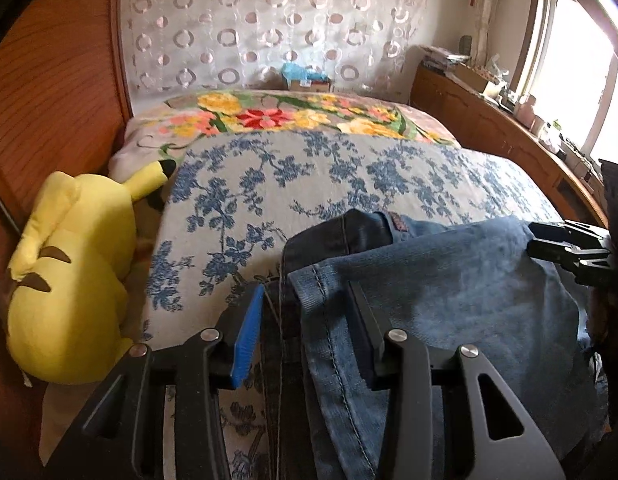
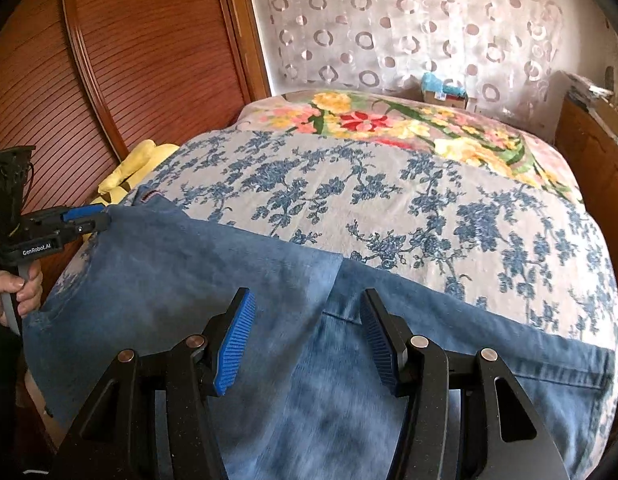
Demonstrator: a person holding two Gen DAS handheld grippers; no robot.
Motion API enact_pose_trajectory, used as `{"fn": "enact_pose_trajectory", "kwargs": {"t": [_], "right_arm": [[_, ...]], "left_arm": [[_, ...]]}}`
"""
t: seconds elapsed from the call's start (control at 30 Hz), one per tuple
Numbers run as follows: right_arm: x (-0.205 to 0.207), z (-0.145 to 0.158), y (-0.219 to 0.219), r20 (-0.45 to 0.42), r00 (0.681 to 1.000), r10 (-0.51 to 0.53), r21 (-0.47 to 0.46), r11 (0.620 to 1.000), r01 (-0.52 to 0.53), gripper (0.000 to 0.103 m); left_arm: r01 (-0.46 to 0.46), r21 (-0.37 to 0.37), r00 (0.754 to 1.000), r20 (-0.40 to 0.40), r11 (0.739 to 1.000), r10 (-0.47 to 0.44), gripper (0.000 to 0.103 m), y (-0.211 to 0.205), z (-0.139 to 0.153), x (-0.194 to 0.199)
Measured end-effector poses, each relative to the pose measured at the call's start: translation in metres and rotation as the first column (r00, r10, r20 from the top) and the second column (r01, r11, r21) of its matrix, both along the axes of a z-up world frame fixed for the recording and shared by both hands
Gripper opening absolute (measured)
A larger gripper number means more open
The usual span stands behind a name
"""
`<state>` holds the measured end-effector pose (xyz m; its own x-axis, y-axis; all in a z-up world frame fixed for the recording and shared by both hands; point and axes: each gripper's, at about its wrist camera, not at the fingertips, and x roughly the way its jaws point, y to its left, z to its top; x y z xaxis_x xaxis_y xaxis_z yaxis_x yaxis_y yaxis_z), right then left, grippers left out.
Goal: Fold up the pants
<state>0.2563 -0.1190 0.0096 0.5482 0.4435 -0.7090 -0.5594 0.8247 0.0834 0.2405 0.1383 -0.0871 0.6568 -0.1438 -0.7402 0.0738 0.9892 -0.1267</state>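
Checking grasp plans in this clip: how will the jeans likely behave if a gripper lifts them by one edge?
The jeans would probably drape and sag, since they already lie folded over themselves on the bed. The thick stitched hem suggests heavy denim, so it may drag. The woven cloth looks unlikely to slip from ribbed pads.

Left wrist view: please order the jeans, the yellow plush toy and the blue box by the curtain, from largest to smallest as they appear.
1. jeans and yellow plush toy: they look alike in size, and both lie near the camera, so I do not rank them.
2. blue box: clearly smallest, but farthest away.
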Motion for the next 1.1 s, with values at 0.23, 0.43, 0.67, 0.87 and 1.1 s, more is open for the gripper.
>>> {"fn": "enact_pose_trajectory", "kwargs": {"t": [0.23, 0.43, 0.67, 0.87, 1.1], "right_arm": [[0.018, -0.009, 0.003, -0.024, 1.0, 0.02, 0.029, 0.999, -0.019, 0.056], [0.024, -0.012, 0.002, -0.043, 0.998, 0.049, 0.063, 0.997, -0.047, 0.031], [0.016, 0.0, -0.005, 0.049, 0.998, 0.029, 0.117, 0.993, -0.034, 0.006], [0.018, -0.008, -0.001, 0.052, 0.999, -0.002, 0.068, 0.998, -0.002, 0.007], [0.017, -0.002, -0.004, 0.06, 0.998, -0.019, 0.074, 0.997, 0.015, 0.012]], "left_arm": [[0.045, 0.008, 0.999, 0.019, 0.999, -0.046, 0.007, -0.01, 0.004, 0.001], [0.023, 0.035, 0.996, 0.089, 0.999, -0.026, 0.003, -0.013, 0.03, -0.001], [0.003, 0.049, 0.99, 0.143, 0.999, -0.01, 0.003, -0.015, 0.052, 0.005], [-0.006, 0.077, 0.994, 0.11, 0.997, -0.002, 0.004, -0.023, 0.044, 0.016], [-0.017, 0.087, 0.995, 0.099, 0.996, 0.009, 0.018, -0.027, 0.046, 0.003]]}}
